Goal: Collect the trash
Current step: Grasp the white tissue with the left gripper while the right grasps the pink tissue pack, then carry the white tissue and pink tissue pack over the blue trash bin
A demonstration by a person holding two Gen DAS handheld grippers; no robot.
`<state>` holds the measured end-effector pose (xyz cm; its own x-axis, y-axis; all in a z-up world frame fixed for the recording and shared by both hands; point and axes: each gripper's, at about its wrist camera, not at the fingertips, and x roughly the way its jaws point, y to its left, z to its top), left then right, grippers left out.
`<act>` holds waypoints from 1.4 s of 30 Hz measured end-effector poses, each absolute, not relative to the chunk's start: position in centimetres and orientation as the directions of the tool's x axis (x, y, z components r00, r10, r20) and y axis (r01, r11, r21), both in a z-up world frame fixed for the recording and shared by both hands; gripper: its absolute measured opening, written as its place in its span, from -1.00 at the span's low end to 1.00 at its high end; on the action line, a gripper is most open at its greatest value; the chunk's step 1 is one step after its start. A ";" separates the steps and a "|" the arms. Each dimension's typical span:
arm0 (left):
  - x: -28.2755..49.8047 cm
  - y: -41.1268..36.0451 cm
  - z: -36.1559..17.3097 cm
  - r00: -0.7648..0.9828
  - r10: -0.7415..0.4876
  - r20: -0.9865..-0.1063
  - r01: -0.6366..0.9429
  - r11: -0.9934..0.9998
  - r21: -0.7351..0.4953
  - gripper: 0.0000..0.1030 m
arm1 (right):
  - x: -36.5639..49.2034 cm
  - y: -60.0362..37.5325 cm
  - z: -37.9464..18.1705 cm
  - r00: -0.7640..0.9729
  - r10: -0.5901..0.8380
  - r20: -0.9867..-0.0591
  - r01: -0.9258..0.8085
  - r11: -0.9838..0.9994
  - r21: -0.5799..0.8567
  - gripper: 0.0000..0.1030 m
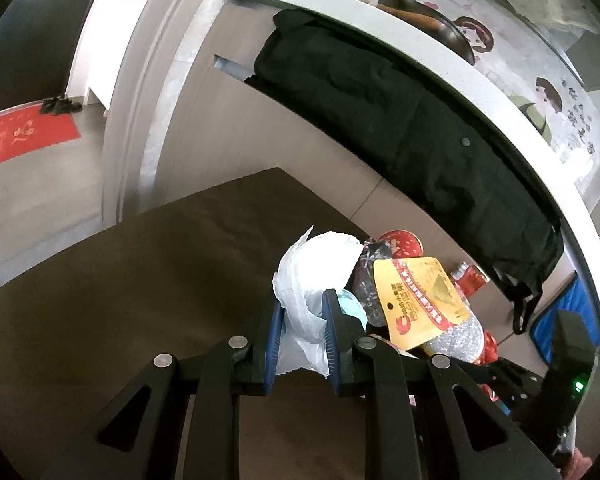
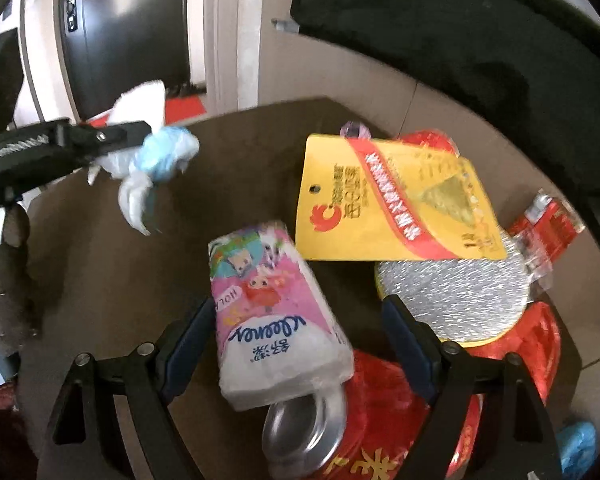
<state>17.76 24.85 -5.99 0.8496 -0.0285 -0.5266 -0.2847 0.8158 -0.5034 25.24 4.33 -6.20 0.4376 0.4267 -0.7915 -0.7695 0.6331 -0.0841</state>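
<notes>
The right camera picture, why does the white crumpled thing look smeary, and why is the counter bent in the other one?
Right wrist view: the crumpled white tissue is smeared by motion blur, while the pink tissue pack stays fairly sharp. Left wrist view: the fisheye lens bows the straight counter edge into a curve and darkens the corners; the left gripper there looks crisp.

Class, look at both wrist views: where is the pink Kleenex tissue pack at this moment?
In the right wrist view, the pink tissue pack lies low in the middle, between the open right gripper fingers, resting on a red can, left of the yellow packet.
</notes>
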 end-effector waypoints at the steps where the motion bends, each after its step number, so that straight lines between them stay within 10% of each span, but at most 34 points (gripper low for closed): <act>1: 17.7 24.7 -5.9 0.851 -0.031 -0.524 -0.280 0.817 -0.503 -0.60 | 25.4 4.4 -6.4 0.421 0.419 -0.804 -0.773 0.629 -0.077 0.53; 4: 17.8 24.8 -6.1 0.849 -0.046 -0.527 -0.276 0.811 -0.516 -0.60 | 25.4 4.6 -6.6 0.360 0.428 -0.829 -0.791 0.611 -0.028 0.06; 10: 17.9 23.9 -5.8 0.848 -0.055 -0.527 -0.266 0.817 -0.512 -0.60 | 24.7 2.8 -5.4 0.393 0.467 -0.792 -0.761 0.649 0.005 -0.15; 24: 21.0 15.4 1.2 0.879 -0.128 -0.459 -0.086 0.905 -0.416 -0.60 | 24.0 -8.2 3.2 0.582 0.551 -0.598 -0.631 0.770 0.094 -0.18; 42: 29.5 -13.9 3.9 0.773 -0.456 -0.441 0.429 0.888 -0.167 -0.72 | 24.6 -36.5 3.3 0.876 0.142 -0.460 -0.075 0.984 0.161 -0.17</act>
<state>29.52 -13.90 3.90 0.7728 -0.4563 -0.4412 0.4291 0.8878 -0.1665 24.64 -36.53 3.33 0.8763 0.1420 -0.4604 -0.0750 0.9841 0.1608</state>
